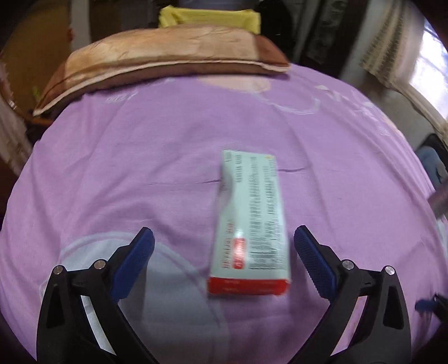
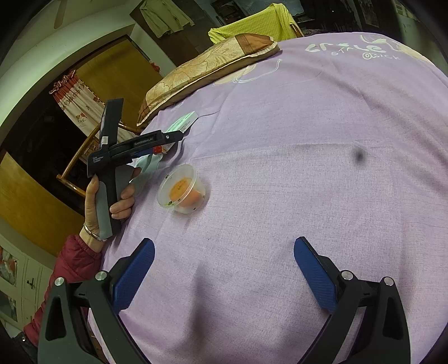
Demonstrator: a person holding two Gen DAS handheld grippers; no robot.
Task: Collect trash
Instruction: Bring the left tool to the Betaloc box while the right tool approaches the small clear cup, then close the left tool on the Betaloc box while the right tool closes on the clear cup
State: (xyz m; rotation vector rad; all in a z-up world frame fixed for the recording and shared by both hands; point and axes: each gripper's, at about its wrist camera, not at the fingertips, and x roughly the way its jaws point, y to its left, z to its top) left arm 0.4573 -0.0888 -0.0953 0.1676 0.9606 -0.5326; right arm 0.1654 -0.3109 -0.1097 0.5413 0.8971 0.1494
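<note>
I held my left gripper (image 1: 224, 240) over the purple bedsheet (image 1: 140, 168) with its blue pads spread wide. The small carton (image 1: 252, 224), pale with a red end and rows of fine print, lay lengthwise on the sheet between the two fingers, nearer the right one, its red end toward me. Neither pad touched it. The view was blurred, so I could not read the printing. A clear plastic cup (image 1: 112, 252) showed faintly near the left finger, low in the view.

From my right wrist camera, my right gripper (image 2: 224, 252) also stood open, with only bare sheet between its pads. To the far left I could see my left hand (image 2: 112, 201) wrapped around the handle of the other gripper, a bangle at the wrist and a red sleeve (image 2: 75, 260) below it. The clear plastic cup (image 2: 182, 190) lay tipped on its side on the sheet just to the right of that hand, with something orange inside. The carton (image 2: 184, 121) lay beyond it, partly hidden behind the gripper's black fingers.

A brown and tan pillow (image 2: 204, 70) rested at the far end of the bed, with a yellow cloth (image 2: 252, 25) behind it.
</note>
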